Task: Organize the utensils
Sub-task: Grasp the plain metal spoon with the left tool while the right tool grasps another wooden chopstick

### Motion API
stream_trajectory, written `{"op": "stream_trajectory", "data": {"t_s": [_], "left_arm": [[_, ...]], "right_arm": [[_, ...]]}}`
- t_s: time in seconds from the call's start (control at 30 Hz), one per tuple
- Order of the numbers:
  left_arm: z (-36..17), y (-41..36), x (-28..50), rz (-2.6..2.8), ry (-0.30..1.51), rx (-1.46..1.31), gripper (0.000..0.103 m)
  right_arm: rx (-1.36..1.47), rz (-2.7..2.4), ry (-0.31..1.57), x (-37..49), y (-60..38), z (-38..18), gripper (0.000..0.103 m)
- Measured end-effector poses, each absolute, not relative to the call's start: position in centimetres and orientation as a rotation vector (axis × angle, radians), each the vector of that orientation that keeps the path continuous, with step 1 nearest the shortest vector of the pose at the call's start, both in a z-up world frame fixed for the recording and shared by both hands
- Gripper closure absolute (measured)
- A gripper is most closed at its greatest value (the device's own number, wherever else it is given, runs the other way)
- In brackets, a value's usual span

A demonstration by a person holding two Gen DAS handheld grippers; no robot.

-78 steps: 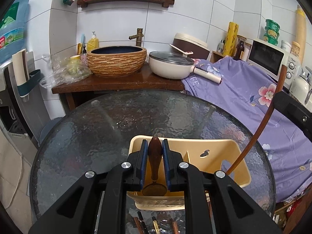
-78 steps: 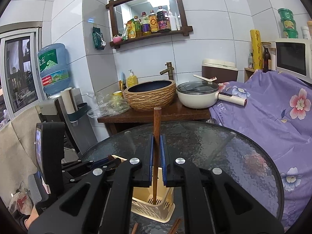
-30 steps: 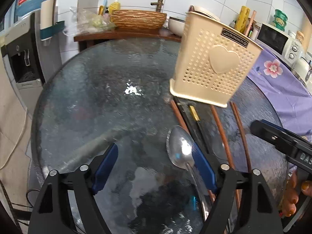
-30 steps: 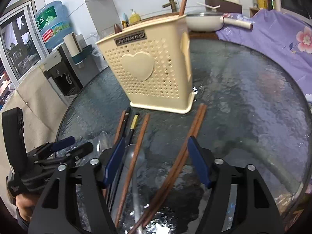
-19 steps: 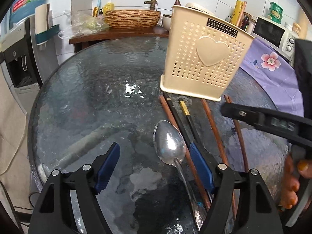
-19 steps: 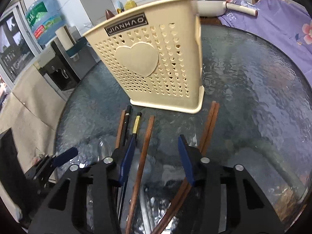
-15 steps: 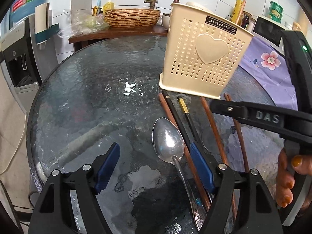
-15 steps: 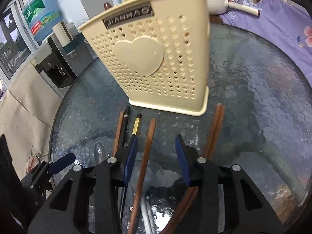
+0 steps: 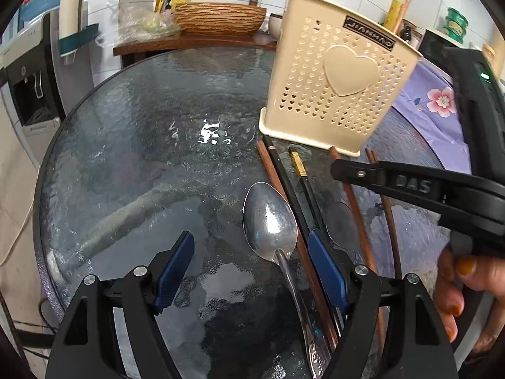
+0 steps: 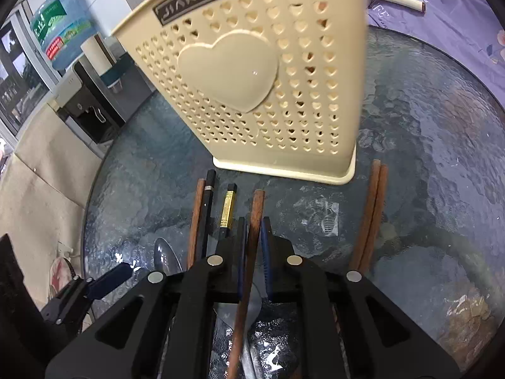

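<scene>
At the bottom centre of the right wrist view, the right gripper [image 10: 252,246] is clamped on a single brown wooden chopstick [image 10: 256,208], its blue pads pressed against both sides of the stick, whose tip points up toward the base of the cream utensil holder [image 10: 258,72]. That holder fills the upper middle of the frame, standing on the round glass table [image 10: 426,164], with a raised heart on its perforated front wall. To the left of the gripped stick lie a black chopstick with a gold band [image 10: 228,211], another black one [image 10: 207,202] and a brown one [image 10: 195,218], all roughly parallel; to the right, a pair of brown chopsticks [image 10: 372,208] lies side by side, touching. In the left wrist view, the left gripper [image 9: 252,262] sits at the lower centre with its blue pads spread wide apart, grasping nothing. A metal spoon [image 9: 270,221] lies bowl-up between them on the glass, nearer the right-hand pad, its handle running toward the bottom edge. The right gripper's black arm crosses the right side of this frame, and whether the stick is lifted off the glass or resting on it I cannot quite tell. In the upper left background a woven basin [image 9: 219,17] rests on a wooden counter [image 9: 189,42].
</scene>
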State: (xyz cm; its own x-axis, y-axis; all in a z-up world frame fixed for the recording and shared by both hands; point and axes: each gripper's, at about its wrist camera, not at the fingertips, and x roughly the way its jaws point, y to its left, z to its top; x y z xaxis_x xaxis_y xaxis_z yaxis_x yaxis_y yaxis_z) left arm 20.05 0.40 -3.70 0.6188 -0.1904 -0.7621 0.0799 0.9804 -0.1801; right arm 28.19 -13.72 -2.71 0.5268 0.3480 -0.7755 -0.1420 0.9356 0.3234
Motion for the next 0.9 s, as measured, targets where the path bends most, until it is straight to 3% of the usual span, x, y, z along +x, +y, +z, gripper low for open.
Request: {"op": "stream_trajectory", "data": {"t_s": [0.4,0.7,0.9], "left_arm": [[-3.5,-1.1,21.6,-0.036,0.902,-0.165,0.032],[-3.4,-2.0,22.0,0.042,0.897,-0.154,0.048],[-3.3,-3.0,21.9,0.029,0.901,-0.161,0.065]], "right_arm": [[0.257,0.289,0.865,26.1,-15.5,-0.5,0.095],[0.257,0.304,0.832,25.5,-15.6,0.0,0.095],[0.275,0.307,0.833,25.6,-15.7,-0.2,0.095]]}}
